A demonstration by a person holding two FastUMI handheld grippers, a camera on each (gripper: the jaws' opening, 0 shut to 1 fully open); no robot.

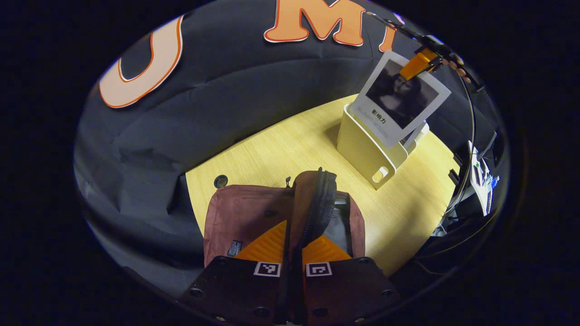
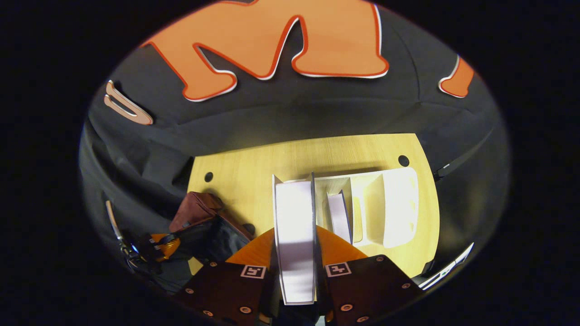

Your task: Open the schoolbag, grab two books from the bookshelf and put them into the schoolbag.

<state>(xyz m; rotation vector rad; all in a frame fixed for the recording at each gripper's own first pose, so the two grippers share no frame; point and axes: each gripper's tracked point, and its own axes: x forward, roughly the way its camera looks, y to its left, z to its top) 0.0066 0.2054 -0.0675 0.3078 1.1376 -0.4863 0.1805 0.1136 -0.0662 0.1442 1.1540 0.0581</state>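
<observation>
A maroon schoolbag lies on the wooden table. My left gripper is shut on the bag's zippered opening edge and holds it up, so the mouth gapes. Farther right stands a cream bookshelf. A book with a portrait cover hangs tilted over it, pinched at its top by my right gripper. In the right gripper view that book shows edge-on between the fingers of my right gripper. A second book stands in the bookshelf. The schoolbag and left gripper are at the left.
The table has round cable holes near its back corners. Black cloth walls close behind and to the left of it. Cables and a device sit off the table's right edge.
</observation>
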